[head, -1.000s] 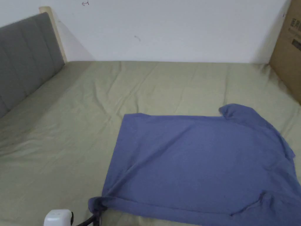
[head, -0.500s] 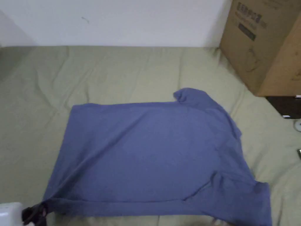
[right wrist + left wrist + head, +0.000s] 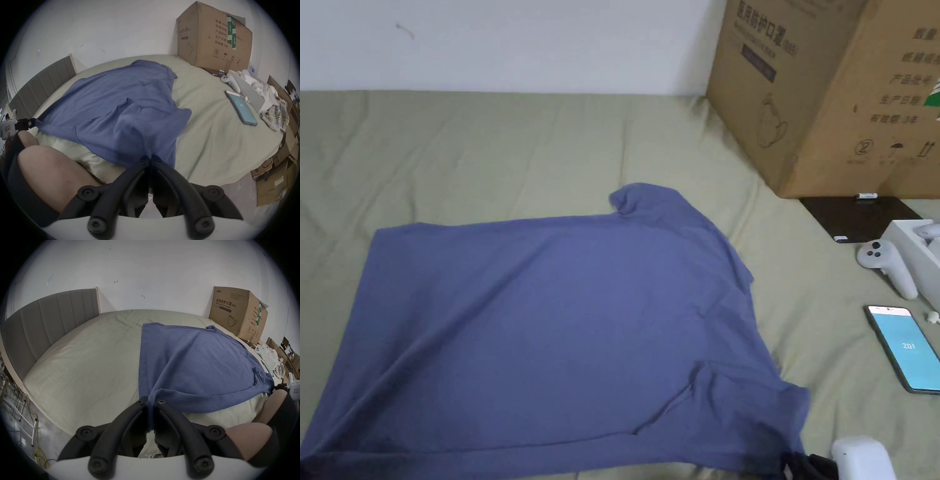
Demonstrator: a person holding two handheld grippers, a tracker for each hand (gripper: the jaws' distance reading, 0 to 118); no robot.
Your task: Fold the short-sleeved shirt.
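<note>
Since the earlier frames the head camera has swung right: the headboard is out of its picture and the cardboard box (image 3: 831, 94), a phone (image 3: 905, 347) and a white controller (image 3: 884, 259) have come in. The blue shirt (image 3: 550, 337) itself looks unmoved on the green bed sheet (image 3: 487, 150) — still spread flat with its near edge drawn taut.

Left side: the left gripper (image 3: 151, 402) is clenched on the shirt's near-left corner, at the hem end; cloth runs down between its jaws, and a tension crease fans from that corner toward the far right.

Middle: the body lies flat, the near edge hanging slightly over the bed's near side.

Right side: the right gripper (image 3: 150, 160) is clamped on the near-right corner, by the near sleeve; that sleeve is rumpled, with a fold line beside it. The far sleeve (image 3: 640, 197) is bunched at the far edge.

Judged step: both near corners held, ready to carry the near edge over to the far edge.

To do it well:
- lift both corners together, level, keeping the edge taut between them
- carry far in one sweep — uneven height would skew the fold
- land the near edge on the far edge, hem corner on hem corner
- the rumpled near sleeve may fold under; smooth or tuck it first
</note>
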